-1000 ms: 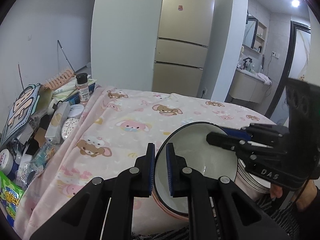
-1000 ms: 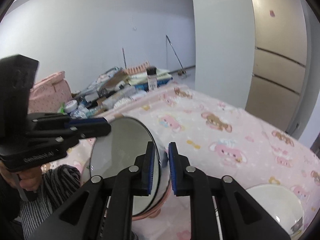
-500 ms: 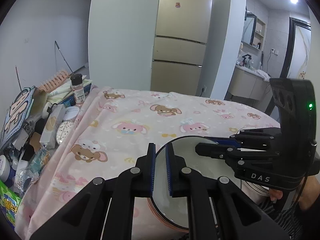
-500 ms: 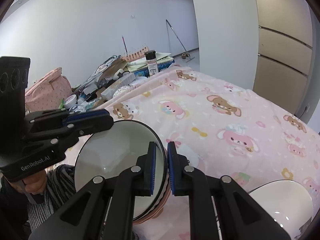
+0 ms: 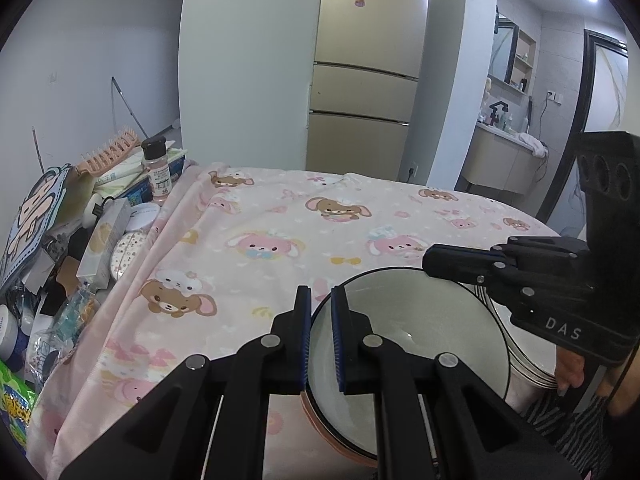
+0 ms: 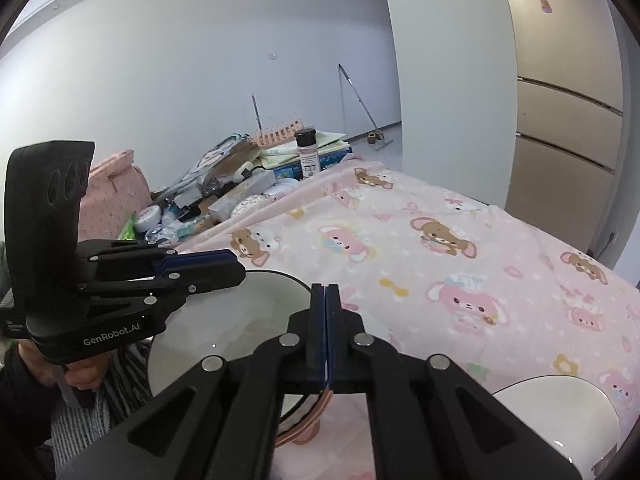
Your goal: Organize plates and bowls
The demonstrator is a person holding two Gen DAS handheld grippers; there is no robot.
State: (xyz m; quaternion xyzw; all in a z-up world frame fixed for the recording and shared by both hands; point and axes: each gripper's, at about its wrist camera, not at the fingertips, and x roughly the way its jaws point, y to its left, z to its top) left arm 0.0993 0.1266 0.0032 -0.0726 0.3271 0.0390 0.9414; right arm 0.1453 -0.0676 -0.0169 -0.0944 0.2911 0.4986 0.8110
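The right gripper (image 5: 456, 262) has "DAS" printed in pale letters on its black body, and the left gripper (image 6: 224, 268) carries "GenRobot.AI" along its side. On the cluttered side shelf a clear spice jar (image 5: 158, 170) with a black cap shows a label, but the print is too small to read, and a green packet (image 5: 14, 406) at the edge bears bright lettering I can't make out either.

Both tools meet on the same thing: a pale plate (image 5: 408, 344) with a thin dark rim, sitting atop a small stack of plates (image 5: 532, 372) near the front edge of the pink cartoon blanket (image 5: 280, 232). It looks to be tipped up a little rather than lying flat, its face turned upward and toward the person, though the fisheye bend makes the angle hard to judge. Being round, it has no long axis to speak of.

The left gripper's jaws straddle the plate's left rim and pinch it, with only a narrow gap between the blue pads. The right gripper's jaws have just been closing and now stand pressed together on the plate's opposite rim, the edge caught between them. A second white dish (image 6: 560, 416) lies flat on the blanket, off to the right and apart from the stack.
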